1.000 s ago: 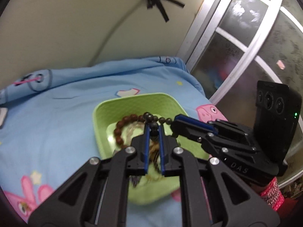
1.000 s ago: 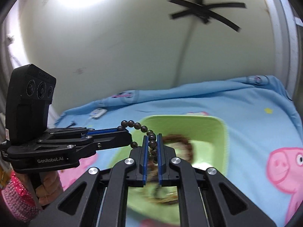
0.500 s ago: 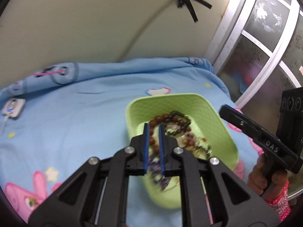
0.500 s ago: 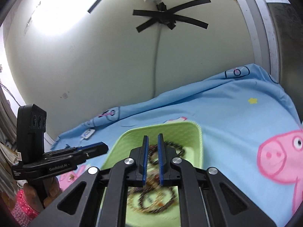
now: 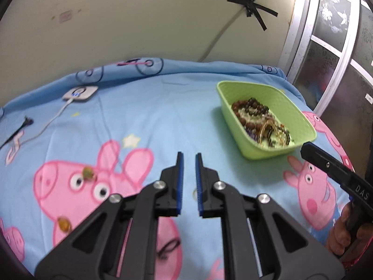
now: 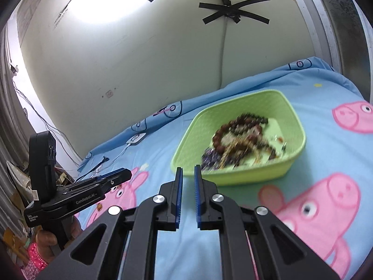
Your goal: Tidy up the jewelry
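A green plastic tray [image 5: 296,119] [image 6: 193,135] on the blue cartoon bedsheet holds a heap of bead bracelets and chains [image 5: 258,119] [image 6: 240,137]. My left gripper [image 5: 188,161] is slightly open and empty, above the sheet, left of the tray. My right gripper [image 6: 186,175] is slightly open and empty, just short of the tray's near rim. Two small loose pieces lie on the sheet: a green-orange one [image 5: 88,172] and an amber one [image 5: 64,222].
A white charger puck with its cable [image 5: 80,93] and a black clip [image 5: 24,123] lie at the far left of the sheet. A wall stands behind, a window frame [image 5: 326,46] to the right. The bed's edge drops away on the left in the right wrist view.
Both grippers let go of the dark bead bracelet, which now lies in the tray. Both have pulled back; the left one has swung left over the sheet.
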Available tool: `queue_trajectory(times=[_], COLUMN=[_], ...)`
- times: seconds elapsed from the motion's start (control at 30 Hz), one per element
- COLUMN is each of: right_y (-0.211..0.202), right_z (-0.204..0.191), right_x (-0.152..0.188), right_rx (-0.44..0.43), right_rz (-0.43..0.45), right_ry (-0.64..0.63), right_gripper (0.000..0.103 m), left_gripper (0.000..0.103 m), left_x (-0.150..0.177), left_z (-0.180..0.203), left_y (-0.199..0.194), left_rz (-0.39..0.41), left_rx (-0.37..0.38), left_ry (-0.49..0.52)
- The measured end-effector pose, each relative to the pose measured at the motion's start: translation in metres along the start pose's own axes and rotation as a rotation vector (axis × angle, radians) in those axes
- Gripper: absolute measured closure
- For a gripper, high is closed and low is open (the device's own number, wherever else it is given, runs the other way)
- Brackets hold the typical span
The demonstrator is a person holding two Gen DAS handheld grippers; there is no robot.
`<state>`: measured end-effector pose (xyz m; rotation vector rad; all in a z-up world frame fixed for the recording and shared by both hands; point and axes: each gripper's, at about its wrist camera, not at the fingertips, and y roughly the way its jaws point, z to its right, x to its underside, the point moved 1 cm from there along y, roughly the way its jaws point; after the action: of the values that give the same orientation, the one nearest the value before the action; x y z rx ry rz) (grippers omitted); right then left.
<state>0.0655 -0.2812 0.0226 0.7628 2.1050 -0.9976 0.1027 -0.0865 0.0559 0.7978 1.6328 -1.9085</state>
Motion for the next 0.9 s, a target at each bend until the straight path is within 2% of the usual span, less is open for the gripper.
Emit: queue_trajectory(times=[0.13,0.27,0.4,0.5,0.67,0.8,0.9], right_y=[0.000,0.011,0.030,0.045,0.058,0.058,0.057], right_z=[-0.019,-0.035,-0.044,-0.053,-0.065,-0.061,-0.055], right_x=[0.014,0.029,0.043,0.056,0.069,0.070,0.070], right_rx=[0.001,-0.004,-0.027,-0.046,-0.049,-0.043,-0.048], right_rz=[-0.027,-0.067,-0.136,-0.194,-0.243,-0.242,-0.235], right_ry=[-0.036,-0.072,-0.067,-0.059,-0.079,-0.048,-0.013], right_gripper=[0.103,0.101,0.101,0.101,0.101,0.101,0.101], left_gripper=[0.094,0.094,0.094,0.094,0.094,0.094,0.094], left_x=[0.019,0.034,0.054,0.069,0.089,0.090,0.090], left_z=[-0.025,-0.065,-0.104,-0.119,-0.117,-0.106,-0.102], left_y=[-0.013,-0.026,-0.043,-0.051,-0.053,-0.054,-0.050], left_rz=[0.018,0.025,0.036,0.036,0.037,0.055,0.038], left_rx=[-0.043,-0.075,-0.121,-0.151,-0.181,-0.231,-0.256], left_ry=[-0.019,-0.089,-0.159,-0.186,-0.180,-0.117,-0.089])
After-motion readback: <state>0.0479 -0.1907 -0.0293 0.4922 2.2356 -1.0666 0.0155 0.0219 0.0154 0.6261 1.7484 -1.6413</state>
